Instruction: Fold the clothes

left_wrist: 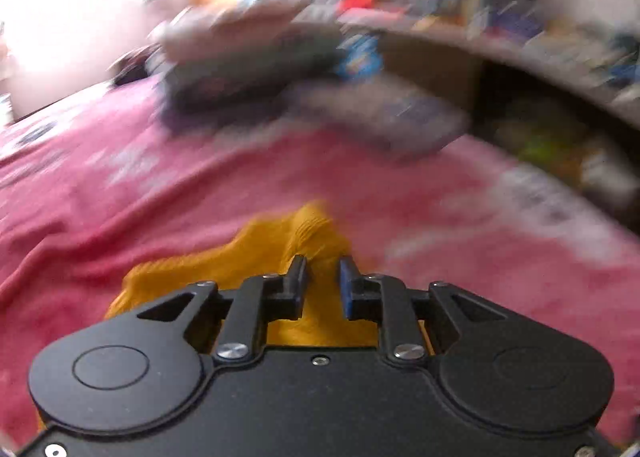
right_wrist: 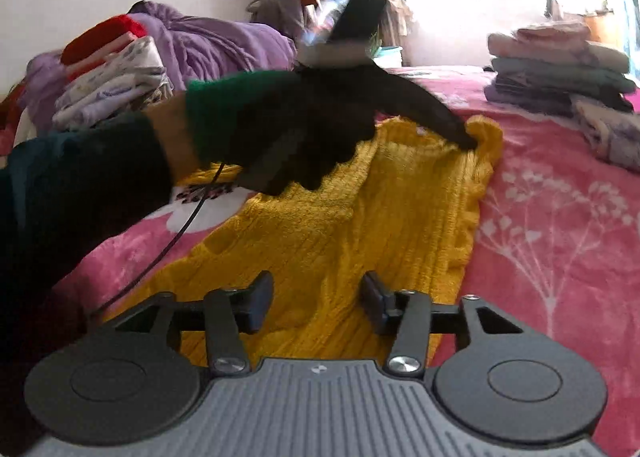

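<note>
Yellow sweater (right_wrist: 360,217) lies on pink bedspread (right_wrist: 560,217); left gripper (left_wrist: 323,267) fingers pinch it; right gripper (right_wrist: 318,289) fingers parted.

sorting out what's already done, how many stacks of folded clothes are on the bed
2: one stack at the far right of the bed, one at the far left by the purple blanket. More may be hidden.

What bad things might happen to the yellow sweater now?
The left gripper pinches only a small bunch of the yellow sweater, so the knit might slip out or stretch. The right gripper hangs open over the sweater, holding nothing, so that end may drag and wrinkle. The black cable lying across it might snag.
</note>
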{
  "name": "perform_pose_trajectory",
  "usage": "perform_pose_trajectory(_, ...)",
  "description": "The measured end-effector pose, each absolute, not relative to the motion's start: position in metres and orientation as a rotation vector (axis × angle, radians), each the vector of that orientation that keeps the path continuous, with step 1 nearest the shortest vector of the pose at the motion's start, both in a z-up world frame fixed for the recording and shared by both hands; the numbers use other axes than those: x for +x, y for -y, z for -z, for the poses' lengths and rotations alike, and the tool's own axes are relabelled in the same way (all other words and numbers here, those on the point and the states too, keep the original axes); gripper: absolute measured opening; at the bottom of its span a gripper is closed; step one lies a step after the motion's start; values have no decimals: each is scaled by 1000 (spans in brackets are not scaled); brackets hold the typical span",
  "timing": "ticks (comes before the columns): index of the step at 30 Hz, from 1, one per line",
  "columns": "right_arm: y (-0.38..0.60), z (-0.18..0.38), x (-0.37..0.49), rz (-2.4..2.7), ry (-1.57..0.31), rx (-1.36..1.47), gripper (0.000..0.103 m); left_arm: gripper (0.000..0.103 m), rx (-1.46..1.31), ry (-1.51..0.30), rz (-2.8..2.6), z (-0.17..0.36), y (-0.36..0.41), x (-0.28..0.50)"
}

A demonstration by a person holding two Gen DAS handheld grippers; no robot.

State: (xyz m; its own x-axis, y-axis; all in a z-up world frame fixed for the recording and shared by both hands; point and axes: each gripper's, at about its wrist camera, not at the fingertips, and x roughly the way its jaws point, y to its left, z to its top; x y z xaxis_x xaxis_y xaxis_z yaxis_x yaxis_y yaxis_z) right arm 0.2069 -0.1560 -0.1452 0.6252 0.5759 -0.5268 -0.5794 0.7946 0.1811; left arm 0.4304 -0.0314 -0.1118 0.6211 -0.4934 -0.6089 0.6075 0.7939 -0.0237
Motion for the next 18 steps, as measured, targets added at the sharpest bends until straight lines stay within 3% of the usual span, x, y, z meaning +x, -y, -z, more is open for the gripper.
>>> perform_pose_trajectory(4, 153, 144, 207, -673, -595, -27, 50, 25, 151, -657, 605, 109, 26, 435)
perform_pose_trajectory(12, 150, 142, 202, -672, -587, -44, 54, 22, 56, -567, 734, 74, 6, 419)
perform_pose_trajectory(18, 147, 144, 201, -671, -588, -51, 58, 12, 118, -664, 676, 117, 31, 437)
